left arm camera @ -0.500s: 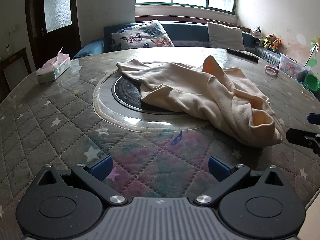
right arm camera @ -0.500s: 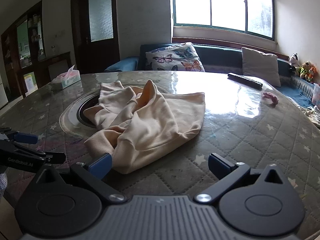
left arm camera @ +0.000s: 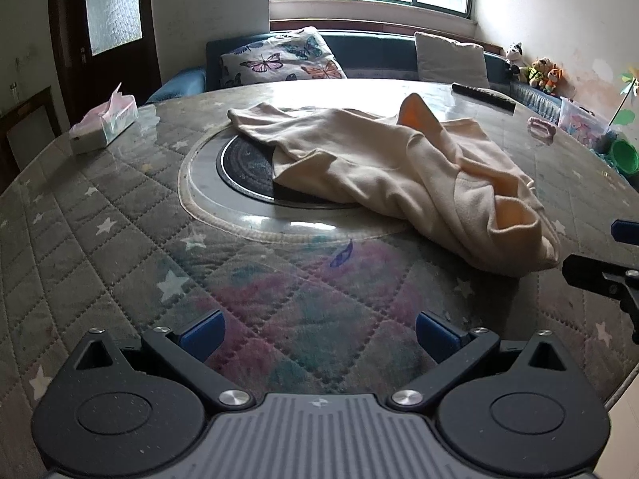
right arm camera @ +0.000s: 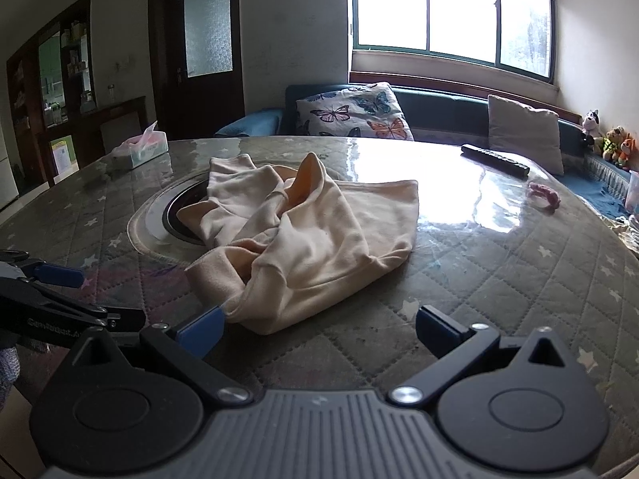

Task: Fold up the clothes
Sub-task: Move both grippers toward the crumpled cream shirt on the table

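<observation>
A cream garment point(left arm camera: 391, 167) lies crumpled on the round quilted table point(left arm camera: 120, 239), partly over the dark centre disc point(left arm camera: 243, 167). In the right wrist view the garment point(right arm camera: 303, 239) lies just ahead of my right gripper point(right arm camera: 319, 331), whose left fingertip is close to the cloth's near edge. My left gripper point(left arm camera: 319, 333) is open and empty over bare table, short of the garment. My right gripper is open and empty. Each gripper shows at the edge of the other's view.
A tissue box point(left arm camera: 104, 127) stands at the far left of the table. A remote control point(right arm camera: 495, 159) and a pink hair tie point(right arm camera: 543, 195) lie at the far right. A sofa with pillows point(left arm camera: 279, 60) stands behind the table.
Both views have shifted only slightly; the right gripper has edged a little closer to the garment. The garment has not moved.
</observation>
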`<state>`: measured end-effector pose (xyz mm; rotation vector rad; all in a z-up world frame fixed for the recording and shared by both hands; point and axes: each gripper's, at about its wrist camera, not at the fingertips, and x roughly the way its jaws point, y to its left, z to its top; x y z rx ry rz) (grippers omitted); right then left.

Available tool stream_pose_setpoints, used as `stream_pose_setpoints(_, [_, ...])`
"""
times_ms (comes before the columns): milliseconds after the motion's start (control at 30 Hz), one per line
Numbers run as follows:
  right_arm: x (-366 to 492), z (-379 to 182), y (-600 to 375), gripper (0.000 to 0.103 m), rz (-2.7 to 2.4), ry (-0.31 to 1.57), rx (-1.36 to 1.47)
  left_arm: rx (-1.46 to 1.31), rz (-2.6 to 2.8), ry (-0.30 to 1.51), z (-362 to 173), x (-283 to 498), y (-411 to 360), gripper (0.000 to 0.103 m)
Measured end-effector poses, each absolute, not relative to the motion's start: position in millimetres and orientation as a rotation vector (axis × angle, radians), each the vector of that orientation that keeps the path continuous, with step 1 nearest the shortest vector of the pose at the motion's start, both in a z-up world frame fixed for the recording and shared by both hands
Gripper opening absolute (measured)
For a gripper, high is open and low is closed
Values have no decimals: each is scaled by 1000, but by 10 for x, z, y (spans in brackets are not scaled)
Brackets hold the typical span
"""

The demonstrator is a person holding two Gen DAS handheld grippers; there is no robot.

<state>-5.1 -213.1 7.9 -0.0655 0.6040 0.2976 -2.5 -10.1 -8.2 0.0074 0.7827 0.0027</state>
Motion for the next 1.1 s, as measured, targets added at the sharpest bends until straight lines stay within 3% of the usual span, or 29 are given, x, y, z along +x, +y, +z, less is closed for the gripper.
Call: stream_pose_setpoints(1100, [144,97,-2043,103,338,633,-70,25,-14,796,-21,180,-148,103])
